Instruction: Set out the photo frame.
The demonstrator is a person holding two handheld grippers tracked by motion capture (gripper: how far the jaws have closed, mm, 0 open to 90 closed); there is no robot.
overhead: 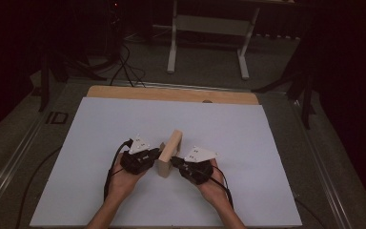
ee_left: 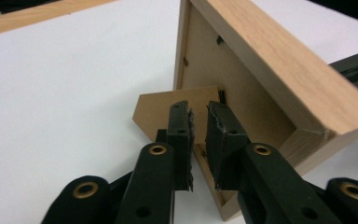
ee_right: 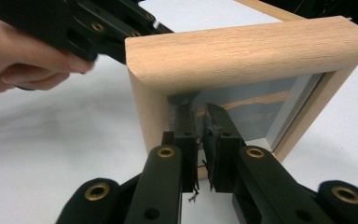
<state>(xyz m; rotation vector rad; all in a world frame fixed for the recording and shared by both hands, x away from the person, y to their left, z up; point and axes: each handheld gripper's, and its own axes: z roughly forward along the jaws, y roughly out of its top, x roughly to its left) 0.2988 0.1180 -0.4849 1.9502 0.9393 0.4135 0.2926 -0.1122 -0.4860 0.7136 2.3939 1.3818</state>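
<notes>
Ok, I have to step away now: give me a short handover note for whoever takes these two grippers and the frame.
Left gripper: at the back of the wooden picture frame, jaws a narrow gap apart, tips at the brown fold-out stand; nothing clamped.
Right gripper: at the glass front, jaws nearly together, gripping nothing.
Frame: upright on the white sheet, between the two grippers, stand swung out from the back panel.
Done: frame stands on edge, stand partly open.
Left: probably check that it stands on its own, then draw both grippers back.
</notes>
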